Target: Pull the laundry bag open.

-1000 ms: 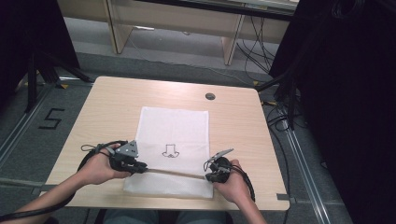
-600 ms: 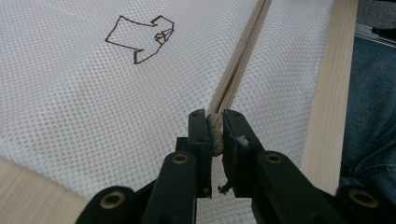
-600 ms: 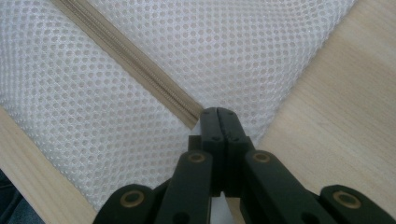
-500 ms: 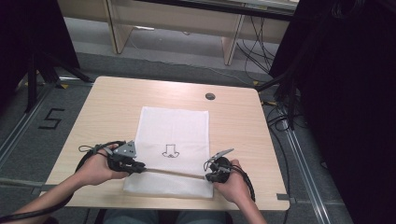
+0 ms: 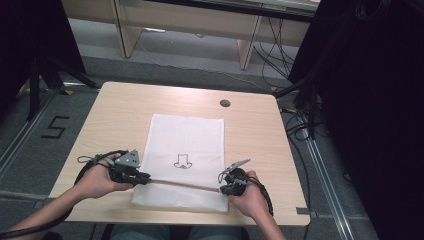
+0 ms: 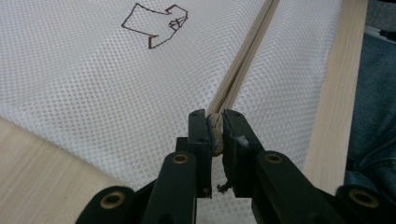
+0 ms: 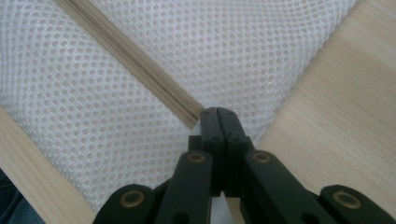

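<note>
A white mesh bag with a small shirt drawing lies flat on the wooden table. A beige zipper runs across its near end. My left gripper sits at the zipper's left end, shut on the small beige zipper pull. The zipper stretches away from these jaws. My right gripper is at the zipper's right end. Its jaws are pressed together on the mesh bag, just where the zipper stops.
A round cable hole sits in the table's far right part. Bare wood lies left and right of the bag. Desk legs and cables stand on the floor beyond the far edge. The table's near edge runs close to the bag.
</note>
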